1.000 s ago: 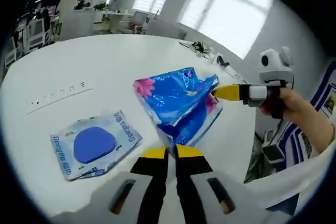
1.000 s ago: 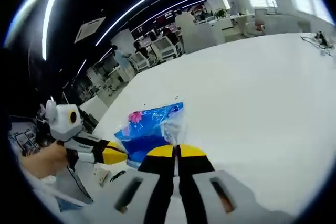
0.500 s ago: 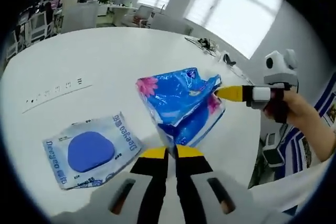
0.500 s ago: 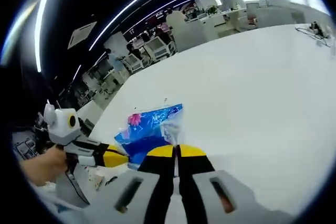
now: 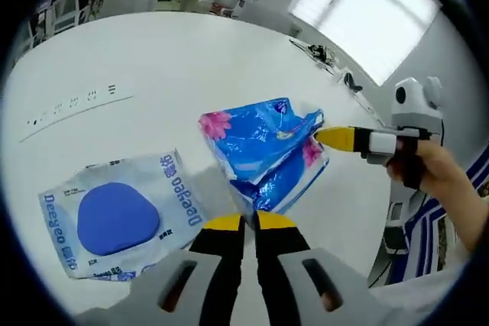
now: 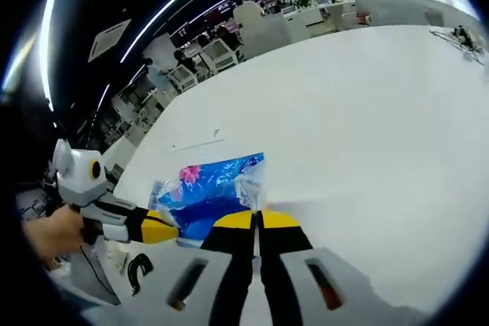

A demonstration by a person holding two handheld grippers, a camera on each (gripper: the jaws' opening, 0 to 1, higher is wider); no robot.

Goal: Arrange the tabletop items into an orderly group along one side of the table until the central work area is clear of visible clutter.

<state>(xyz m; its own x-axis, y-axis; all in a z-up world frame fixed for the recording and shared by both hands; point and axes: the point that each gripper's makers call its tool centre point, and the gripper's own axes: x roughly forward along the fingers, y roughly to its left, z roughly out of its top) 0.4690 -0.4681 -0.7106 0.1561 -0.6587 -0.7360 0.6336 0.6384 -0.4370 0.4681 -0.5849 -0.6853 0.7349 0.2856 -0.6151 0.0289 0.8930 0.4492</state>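
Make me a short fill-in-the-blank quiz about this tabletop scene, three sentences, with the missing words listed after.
1. Both grippers are shut on the ______ plastic tissue pack.
2. The flat packet lying on the white table beside it has a blue ______ shape in its middle.
3. The right gripper grips the pack's far corner while the left gripper grips its ______ end.

Missing words: blue; rounded; near

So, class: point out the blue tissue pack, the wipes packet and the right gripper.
blue tissue pack [image 5: 256,146], left gripper view, its crinkled top face.
wipes packet [image 5: 114,215], left gripper view, its blue centre patch.
right gripper [image 5: 322,137], left gripper view, yellow tip.
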